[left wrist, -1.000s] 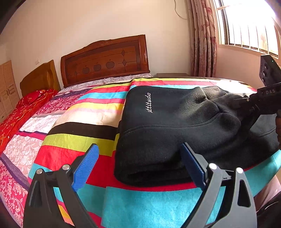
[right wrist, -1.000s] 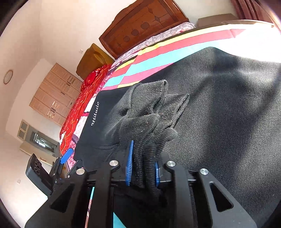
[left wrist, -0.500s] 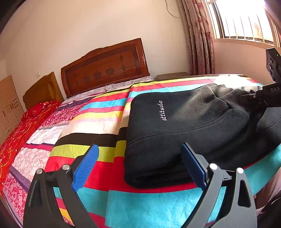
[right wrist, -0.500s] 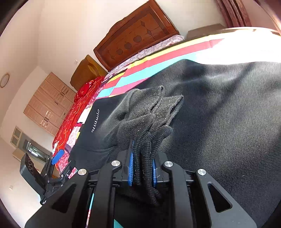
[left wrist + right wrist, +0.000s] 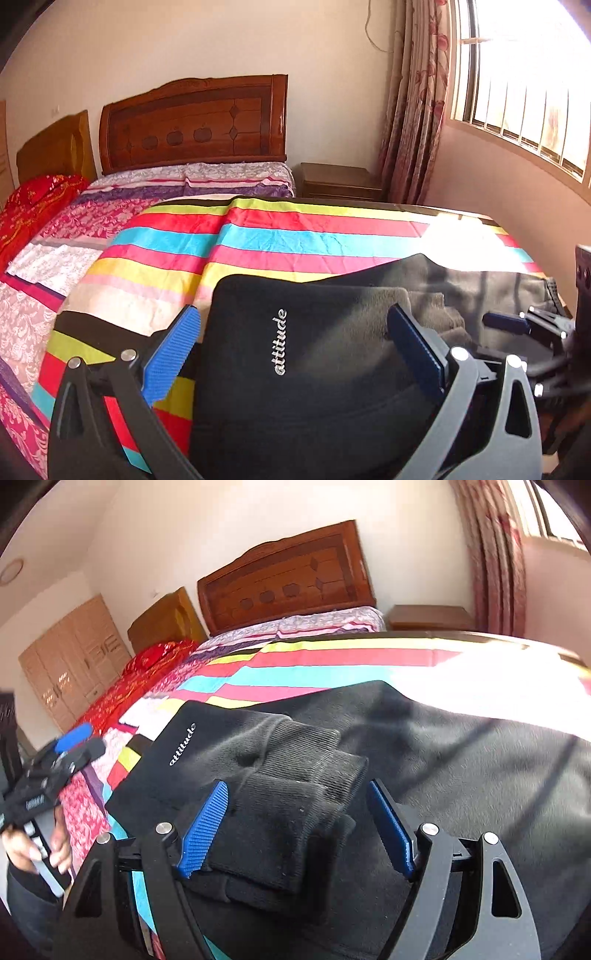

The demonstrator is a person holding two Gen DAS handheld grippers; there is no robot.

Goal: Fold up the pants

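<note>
Folded black fleece pants [image 5: 424, 760] on striped bedspread [image 5: 295, 236]; right tongs [image 5: 295, 827] opening around ribbed cuffs [image 5: 295, 794], left tongs [image 5: 291, 350] apart; released cuffs might spring back, undoing fold.

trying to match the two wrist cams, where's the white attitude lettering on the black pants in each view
Left wrist: attitude lettering runs vertically, low centre, on the black pants.
Right wrist: lettering sits left of centre, slanted, on the folded edge.
Shared landmark: carved wooden headboard behind the bed.

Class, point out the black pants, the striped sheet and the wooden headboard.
black pants [image 5: 295, 387]: left wrist view, folded front panel.
striped sheet [image 5: 295, 236]: left wrist view, blue stripe.
wooden headboard [image 5: 288, 583]: right wrist view, carved panel.
</note>
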